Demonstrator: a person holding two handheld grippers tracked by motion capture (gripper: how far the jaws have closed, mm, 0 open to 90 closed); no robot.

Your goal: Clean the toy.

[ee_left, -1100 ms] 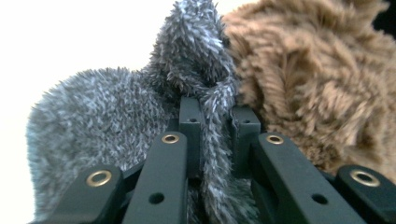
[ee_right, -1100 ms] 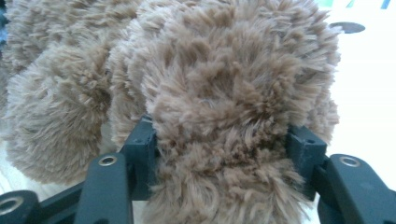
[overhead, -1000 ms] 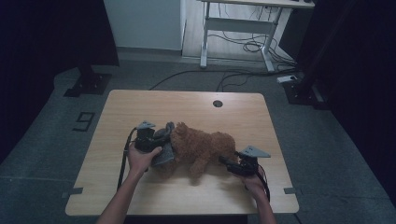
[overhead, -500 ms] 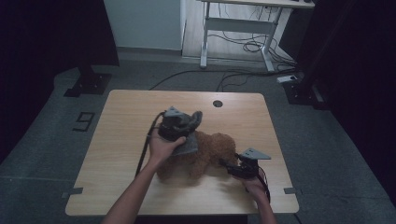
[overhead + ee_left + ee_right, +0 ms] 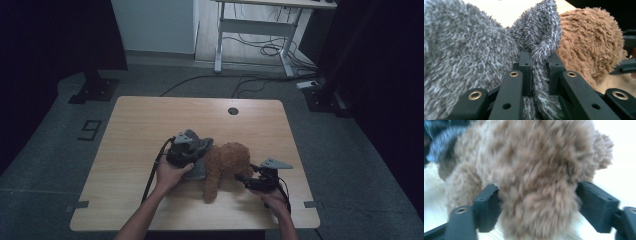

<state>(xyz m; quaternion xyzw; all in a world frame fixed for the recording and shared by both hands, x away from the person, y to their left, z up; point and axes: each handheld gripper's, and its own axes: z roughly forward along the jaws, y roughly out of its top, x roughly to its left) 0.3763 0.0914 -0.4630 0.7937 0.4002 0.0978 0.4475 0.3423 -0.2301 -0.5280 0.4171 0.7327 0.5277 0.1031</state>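
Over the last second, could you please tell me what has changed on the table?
The left hand-held gripper, shut on the grey fleece garment, carried it from the table's left side onto the brown plush toy. The right hand-held gripper kept its place; its jaws have just been opening around the toy.

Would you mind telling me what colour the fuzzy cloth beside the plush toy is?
Grey cloth; clearest in the left gripper view.

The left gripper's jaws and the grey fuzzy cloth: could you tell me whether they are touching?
Touching. In the left gripper view, the left gripper has its jaws shut on a fold of the grey fuzzy cloth, the fabric pinched between the pads.
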